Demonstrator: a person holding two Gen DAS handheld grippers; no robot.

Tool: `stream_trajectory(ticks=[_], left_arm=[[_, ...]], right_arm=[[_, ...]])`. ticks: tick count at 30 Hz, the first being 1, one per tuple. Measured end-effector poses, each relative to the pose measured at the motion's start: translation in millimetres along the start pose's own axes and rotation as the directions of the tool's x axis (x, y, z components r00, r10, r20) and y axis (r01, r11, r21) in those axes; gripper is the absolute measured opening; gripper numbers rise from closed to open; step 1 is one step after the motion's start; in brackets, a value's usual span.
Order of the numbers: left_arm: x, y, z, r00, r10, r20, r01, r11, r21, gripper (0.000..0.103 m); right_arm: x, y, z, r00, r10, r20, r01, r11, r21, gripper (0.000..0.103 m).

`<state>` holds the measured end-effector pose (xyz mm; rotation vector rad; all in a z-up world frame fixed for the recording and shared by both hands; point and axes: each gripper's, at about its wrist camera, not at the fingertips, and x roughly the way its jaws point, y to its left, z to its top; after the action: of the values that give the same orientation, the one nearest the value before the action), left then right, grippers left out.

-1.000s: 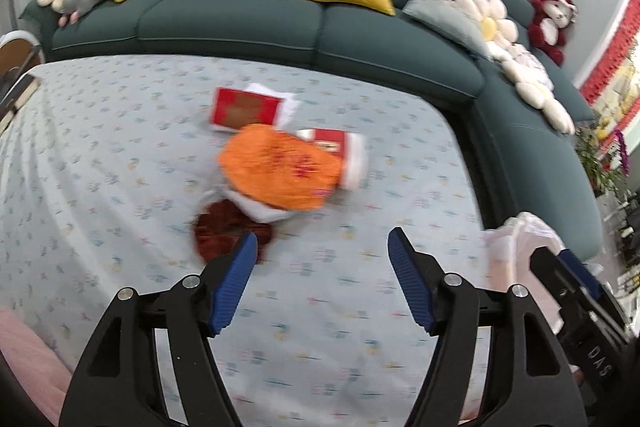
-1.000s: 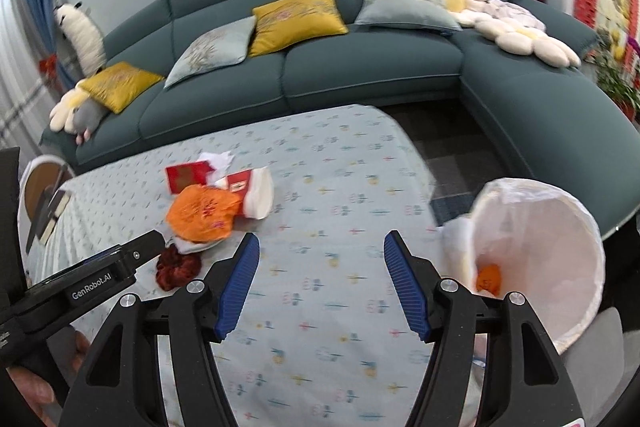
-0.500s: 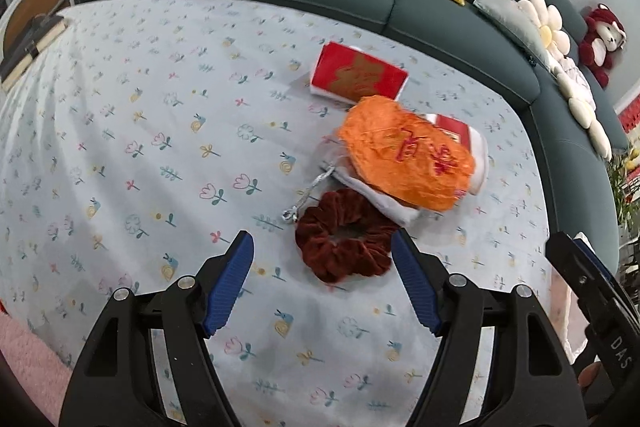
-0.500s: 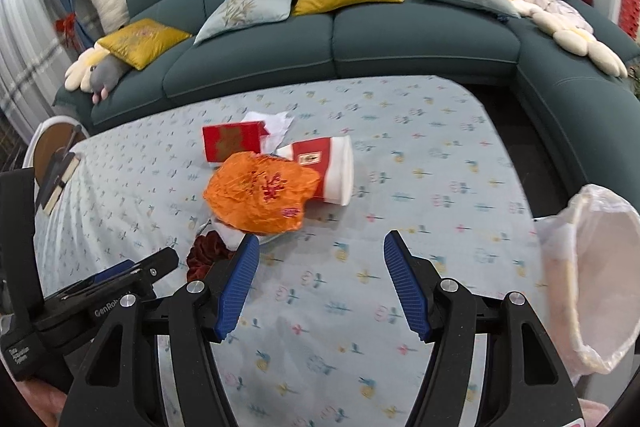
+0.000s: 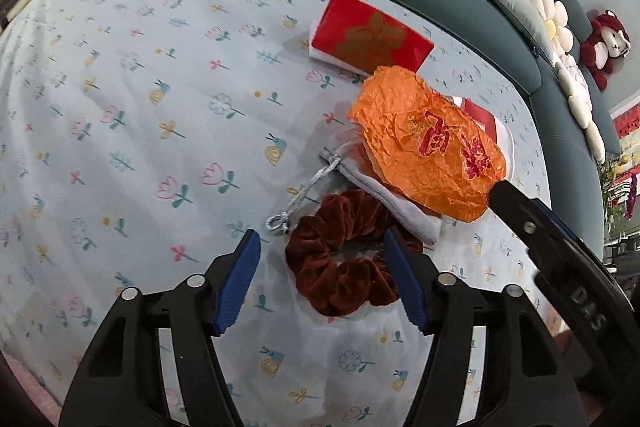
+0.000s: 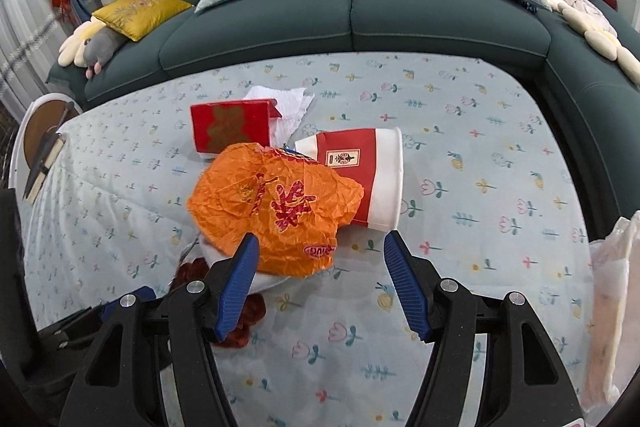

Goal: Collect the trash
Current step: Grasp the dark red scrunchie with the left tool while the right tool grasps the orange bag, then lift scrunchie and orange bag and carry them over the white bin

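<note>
Left gripper (image 5: 322, 267) low over scrunchie (image 5: 344, 259); fingers spread, just been closing, straddling it, not yet pinching. Right gripper (image 6: 320, 271) fingers spread, empty, near edge of orange wrapper (image 6: 276, 215). Wrapper piled on pouch (image 5: 384, 195), cup (image 6: 368, 175) right, red packet (image 6: 230, 127) far. Bin bag (image 6: 612, 299) at desk (image 6: 460, 307) right edge, likely drop point.

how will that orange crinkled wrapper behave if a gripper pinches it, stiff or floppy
Probably floppy and light: the orange wrapper is thin, creased film that drapes over the grey pouch. It would likely crumple between the right gripper pads rather than hold shape. The glossy surface might slip, so a pinch on a fold seems safer.
</note>
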<state>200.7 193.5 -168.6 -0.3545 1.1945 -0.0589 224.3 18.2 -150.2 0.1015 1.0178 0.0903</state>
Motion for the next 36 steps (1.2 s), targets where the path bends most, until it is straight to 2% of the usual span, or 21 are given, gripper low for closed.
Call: stream_trajectory(ticks=[4,7,8,11,13,23,29,36], left_arm=[[13,-1,-2,0.999,-0.014,-0.034,0.015,1.0,0.003,0.041],[15,-1,-4,1.0,-0.013,-0.025,0.013,1.0,0.008,0.033],[15,-1,-4,1.0,-0.014,-0.027,0.015,1.0,0.008,0.025],[15,2,-2,0.999,-0.027,-0.031,0.027,1.0,-0.015,0.017],[12,3,-2,0.999,-0.026,-0.022,0.026,1.0,-0.015,0.012],[-28,-21,-6,0.998,-0.047,0.04,0.046,0.999,0.027,0.01],[-57,-53,-14,0.994,-0.067,0.082,0.06,0.995,0.079,0.01],[-85,-102,-28,0.988,-0.098,0.12,0.077,0.982,0.171,0.01]], right_arm=[[17,-2,0,0.999,0.014,-0.032,-0.013,0.999,0.033,0.059],[27,2,-2,0.998,0.031,-0.06,-0.029,0.999,0.026,0.04],[29,3,-3,0.997,0.035,-0.069,-0.033,0.999,0.022,0.031],[30,3,-5,0.997,0.042,-0.072,-0.04,0.999,0.028,0.019],[25,1,-6,0.997,0.048,-0.058,-0.046,0.998,0.039,0.017],[-31,-15,-2,0.997,0.061,0.045,-0.063,0.997,0.051,0.015],[-70,-34,-1,0.993,0.053,0.109,-0.06,0.996,0.069,0.015],[-116,-71,-15,0.985,0.037,0.169,-0.057,0.992,0.115,0.015]])
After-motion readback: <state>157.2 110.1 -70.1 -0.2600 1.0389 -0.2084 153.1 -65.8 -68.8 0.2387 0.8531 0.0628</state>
